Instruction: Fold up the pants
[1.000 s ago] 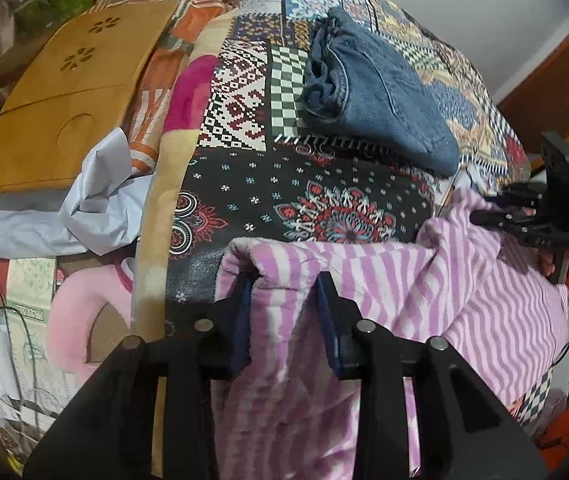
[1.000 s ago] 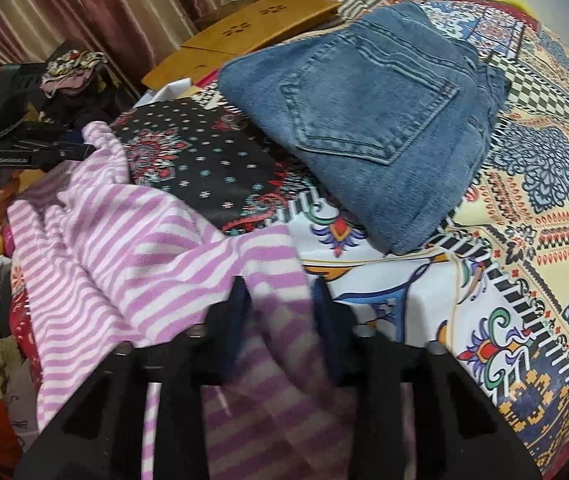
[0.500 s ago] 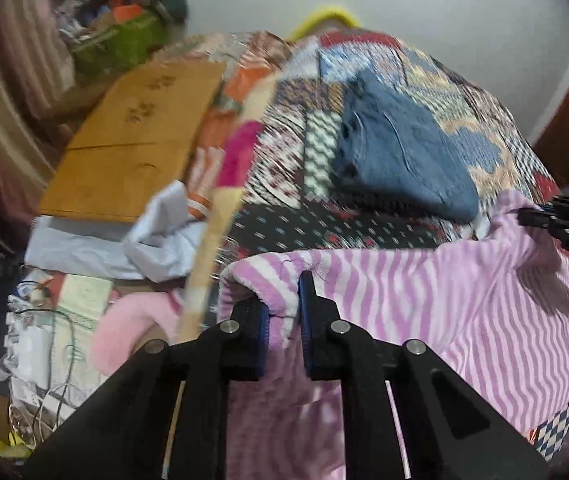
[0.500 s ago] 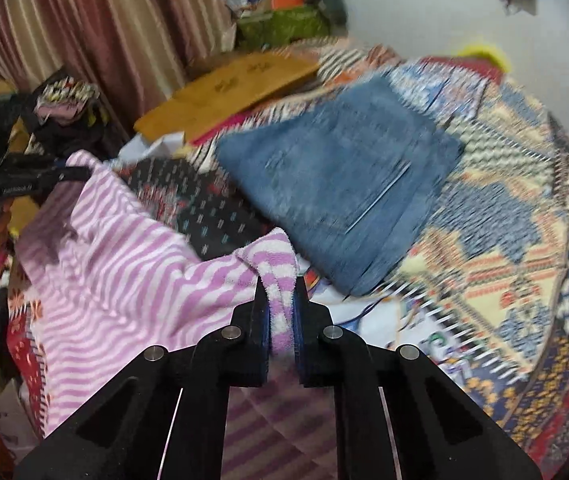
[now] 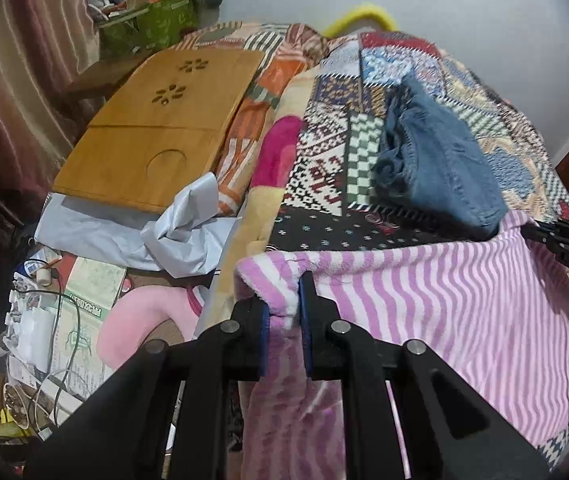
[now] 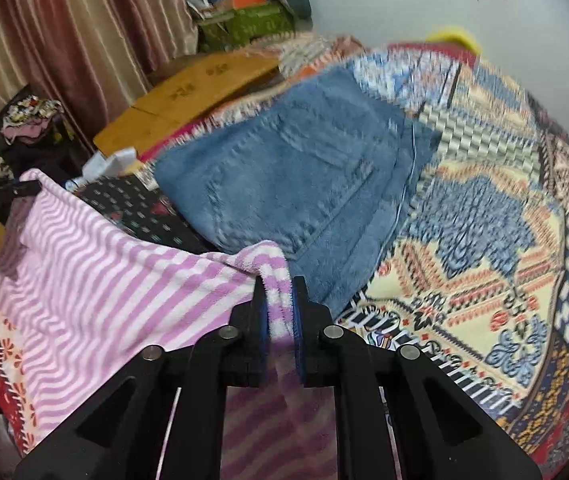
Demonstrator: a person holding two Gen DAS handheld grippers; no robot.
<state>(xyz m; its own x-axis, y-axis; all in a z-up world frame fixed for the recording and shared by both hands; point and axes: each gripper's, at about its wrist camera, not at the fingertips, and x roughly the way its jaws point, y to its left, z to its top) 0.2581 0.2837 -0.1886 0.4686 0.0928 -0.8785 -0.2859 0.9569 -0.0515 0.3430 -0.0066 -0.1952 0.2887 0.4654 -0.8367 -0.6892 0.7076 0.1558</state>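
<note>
Holding striped pants [image 5: 424,312] stretched left to right, left gripper [image 5: 284,320] and right gripper [image 6: 278,316] clamped on near corners; folded jeans [image 5: 436,160] far behind.

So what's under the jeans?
The jeans lie on the patchwork quilt, with its patterns showing all around them. Whatever is directly beneath them, or tucked inside their folds, is covered.

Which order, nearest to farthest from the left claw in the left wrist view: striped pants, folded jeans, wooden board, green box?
1. striped pants: pinched in the left claw.
2. folded jeans: ahead, right, on the quilt.
3. wooden board: ahead, left; close to the jeans, hard to call.
4. green box: far left corner.
</note>
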